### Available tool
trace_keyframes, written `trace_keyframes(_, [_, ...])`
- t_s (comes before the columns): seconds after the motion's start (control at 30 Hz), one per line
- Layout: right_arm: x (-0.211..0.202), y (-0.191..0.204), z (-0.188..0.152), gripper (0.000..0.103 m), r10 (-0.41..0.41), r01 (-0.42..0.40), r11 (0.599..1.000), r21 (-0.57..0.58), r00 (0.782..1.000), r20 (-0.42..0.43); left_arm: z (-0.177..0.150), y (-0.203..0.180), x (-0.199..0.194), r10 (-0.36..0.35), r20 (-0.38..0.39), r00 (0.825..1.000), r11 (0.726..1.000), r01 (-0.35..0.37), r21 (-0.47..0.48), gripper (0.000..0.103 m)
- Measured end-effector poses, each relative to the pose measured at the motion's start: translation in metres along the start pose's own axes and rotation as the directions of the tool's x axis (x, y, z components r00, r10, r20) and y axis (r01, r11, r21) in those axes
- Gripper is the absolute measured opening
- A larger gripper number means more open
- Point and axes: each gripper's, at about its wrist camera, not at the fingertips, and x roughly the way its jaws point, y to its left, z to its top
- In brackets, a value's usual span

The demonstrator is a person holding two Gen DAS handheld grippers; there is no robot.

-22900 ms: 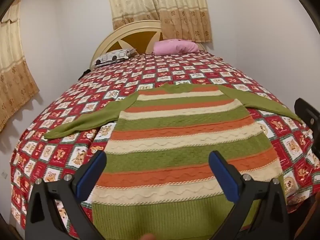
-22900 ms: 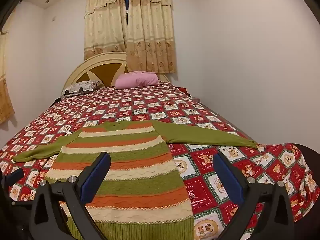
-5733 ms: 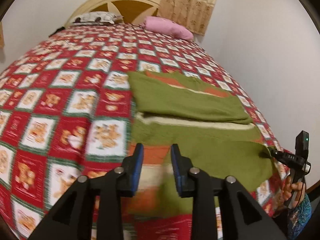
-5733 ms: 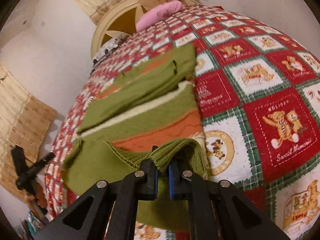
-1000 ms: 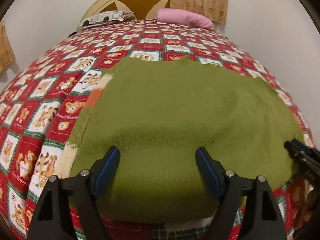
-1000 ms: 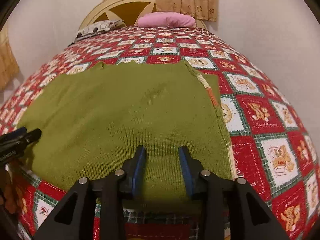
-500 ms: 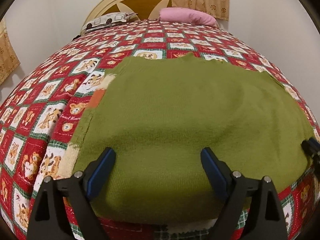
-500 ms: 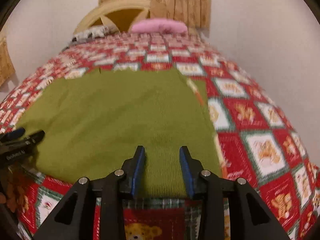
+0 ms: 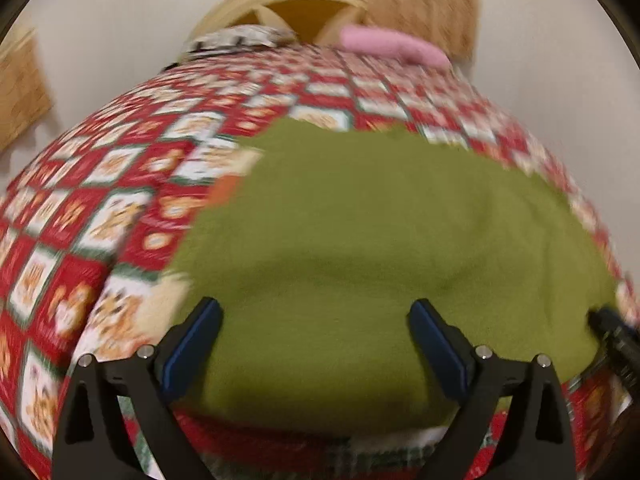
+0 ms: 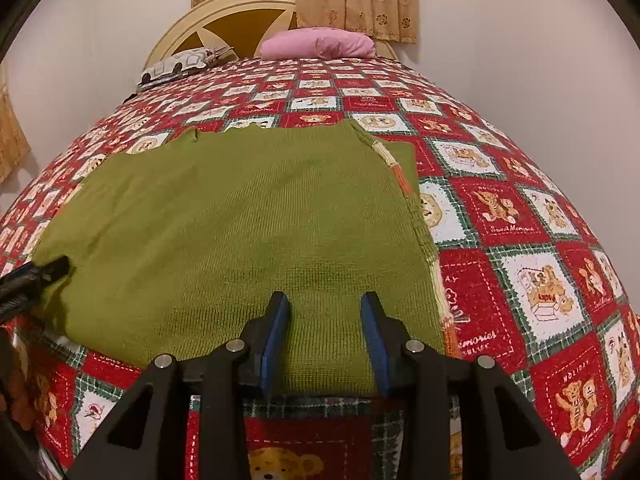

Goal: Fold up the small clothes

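Left claw [image 9: 314, 344]: jaws opening, wide, nothing pinched; near edge of the green sweater [image 9: 380, 248] lies just below and between the pads. Right claw [image 10: 324, 344]: partly spread, gripping nothing, hovering over the sweater's near right part. Sweater lies folded flat, a green rectangle at the foot of the bed [image 10: 520, 280]. Folding looks nearly complete; perhaps one more fold or tidying remains. Pink pillow [image 10: 316, 42] far off at the headboard.
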Motion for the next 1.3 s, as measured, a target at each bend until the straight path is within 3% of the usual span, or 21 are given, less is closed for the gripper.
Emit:
trace_keyframes(0.1, [0.000, -0.001, -0.001, 0.040, 0.011, -0.011, 1.000, 0.010, 1.000, 0.002, -0.014, 0.035, -0.020, -0.046, 0.023, 0.999, 0.982, 0.049, -0.185, 0.098])
trace_keyframes(0.17, [-0.001, -0.001, -0.002, 0.040, 0.017, -0.017, 1.000, 0.015, 1.000, 0.003, -0.024, 0.044, -0.028, -0.087, 0.019, 0.996, 0.967, 0.089, -0.237, 0.098])
trace_keyframes(0.27, [-0.001, -0.003, -0.002, 0.040, 0.027, -0.027, 0.999, 0.023, 1.000, 0.004, -0.034, 0.042, -0.027, -0.134, -0.018, 0.991, 0.956, 0.125, -0.266, 0.097])
trace_keyframes(0.33, [-0.001, -0.004, -0.002, 0.040, 0.032, -0.032, 0.999, 0.028, 0.999, 0.005, -0.035, 0.035, -0.026, -0.131, -0.008, 0.991, 0.957, 0.124, -0.261, 0.098])
trace_keyframes(0.4, [-0.002, -0.004, -0.002, 0.040, 0.033, -0.034, 0.999, 0.029, 0.999, 0.006, -0.026, 0.027, -0.016, -0.175, -0.009, 0.985, 0.955, 0.167, -0.245, 0.098])
trace_keyframes(0.47, [-0.002, -0.004, -0.002, 0.040, 0.035, -0.035, 0.999, 0.030, 0.999, 0.006, -0.017, 0.030, -0.008, -0.210, 0.004, 0.978, 0.939, 0.203, -0.278, 0.099])
trace_keyframes(0.63, [-0.002, -0.004, -0.003, 0.040, 0.035, -0.035, 0.999, 0.031, 0.999, 0.006, 0.003, 0.052, 0.009, -0.282, 0.066, 0.957, 0.855, 0.282, -0.435, 0.095])
trace_keyframes(0.7, [-0.002, -0.004, -0.003, 0.040, 0.035, -0.035, 0.999, 0.032, 0.999, 0.006, 0.004, 0.057, 0.009, -0.276, 0.090, 0.957, 0.853, 0.287, -0.437, 0.075])
trace_keyframes(0.77, [-0.002, -0.005, -0.003, 0.040, 0.035, -0.035, 0.999, 0.032, 0.999, 0.006, 0.000, 0.058, 0.009, -0.231, 0.083, 0.969, 0.884, 0.245, -0.399, 0.046])
trace_keyframes(0.8, [-0.002, -0.005, -0.002, 0.040, 0.034, -0.034, 0.999, 0.031, 0.999, 0.006, -0.004, 0.062, 0.013, -0.229, 0.071, 0.971, 0.882, 0.238, -0.406, 0.024])
trace_keyframes(0.9, [-0.003, -0.003, -0.003, 0.040, 0.028, -0.028, 0.999, 0.026, 1.000, 0.006, -0.010, 0.080, 0.020, -0.307, 0.084, 0.948, 0.814, 0.307, -0.493, 0.023])
trace_keyframes(1.03, [-0.003, 0.000, -0.003, 0.040, 0.020, -0.020, 1.000, 0.020, 1.000, 0.006, -0.012, 0.077, 0.016, -0.298, 0.090, 0.950, 0.827, 0.304, -0.474, 0.027])
trace_keyframes(1.1, [-0.003, 0.000, -0.003, 0.040, 0.021, -0.021, 1.000, 0.020, 1.000, 0.007, -0.013, 0.083, 0.018, -0.327, 0.103, 0.939, 0.799, 0.333, -0.500, 0.029])
trace_keyframes(1.17, [-0.004, 0.002, -0.003, 0.040, 0.018, -0.019, 1.000, 0.020, 1.000, 0.007, -0.012, 0.085, 0.021, -0.331, 0.102, 0.938, 0.790, 0.334, -0.514, 0.029])
trace_keyframes(1.3, [-0.020, 0.011, 0.003, 0.040, -0.022, 0.024, 1.000, -0.017, 0.998, 0.067, -0.007, 0.082, 0.020, -0.323, 0.103, 0.941, 0.805, 0.330, -0.493, 0.030])
